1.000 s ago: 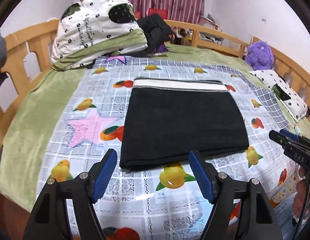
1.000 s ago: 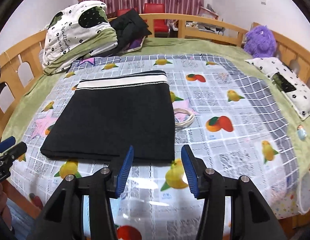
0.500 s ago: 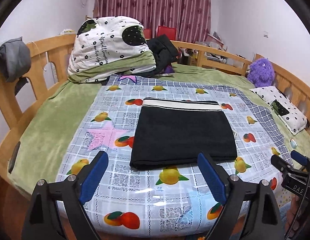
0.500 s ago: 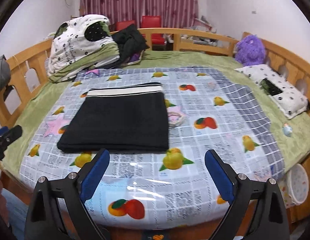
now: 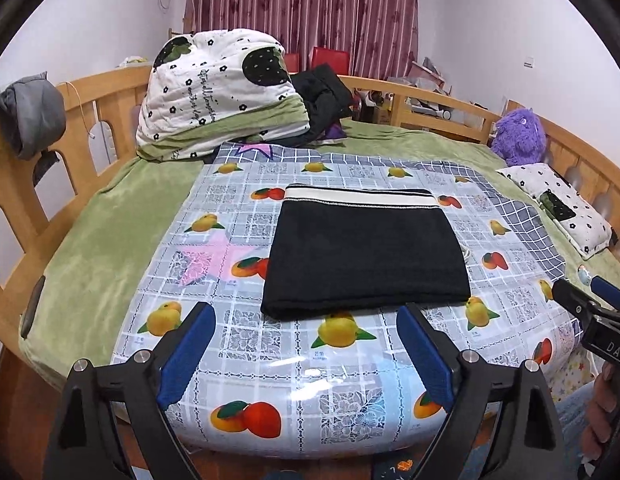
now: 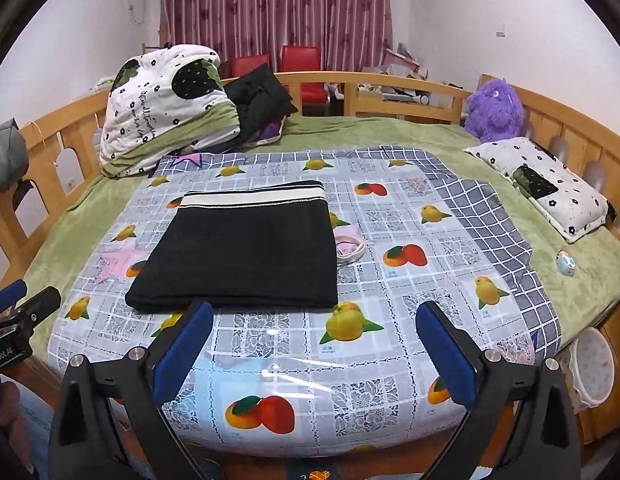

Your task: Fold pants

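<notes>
Your left gripper is spread wide with nothing between its fingers. The folded black pants lie flat just beyond its tips. Your right gripper has just been opening, empty, pants ahead-left of its fingers.

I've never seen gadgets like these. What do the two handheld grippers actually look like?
Each is a black frame with silver bolts and two fingers faced with blue pads. The left gripper and right gripper match. White lettering marks their black bodies. The person's trousers look like light blue denim.
</notes>
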{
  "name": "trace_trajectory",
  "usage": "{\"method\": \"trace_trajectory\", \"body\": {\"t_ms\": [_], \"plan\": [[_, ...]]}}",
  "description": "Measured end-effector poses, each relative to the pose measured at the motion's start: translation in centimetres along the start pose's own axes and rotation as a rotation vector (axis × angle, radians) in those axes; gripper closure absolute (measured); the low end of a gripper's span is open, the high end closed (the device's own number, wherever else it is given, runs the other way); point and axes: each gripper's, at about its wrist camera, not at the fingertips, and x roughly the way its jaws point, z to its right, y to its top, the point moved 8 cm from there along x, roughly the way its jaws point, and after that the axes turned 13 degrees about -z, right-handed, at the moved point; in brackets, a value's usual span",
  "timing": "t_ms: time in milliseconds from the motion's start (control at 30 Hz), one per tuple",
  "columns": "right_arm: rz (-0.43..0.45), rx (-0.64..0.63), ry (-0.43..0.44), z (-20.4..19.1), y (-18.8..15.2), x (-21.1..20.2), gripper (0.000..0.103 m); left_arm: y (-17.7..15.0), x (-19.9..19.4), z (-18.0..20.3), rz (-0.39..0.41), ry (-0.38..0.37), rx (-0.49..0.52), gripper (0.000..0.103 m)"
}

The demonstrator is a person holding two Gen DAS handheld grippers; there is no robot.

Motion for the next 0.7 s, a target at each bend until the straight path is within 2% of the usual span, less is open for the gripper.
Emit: {"method": "trace_trajectory", "body": {"t_ms": [700], "plan": [[-0.004,-0.006,-0.012,-0.14,-0.18,-0.12,0.003,0.16,-0.34,-0.13,0.014,0.007,-0.008,0.011]]}}
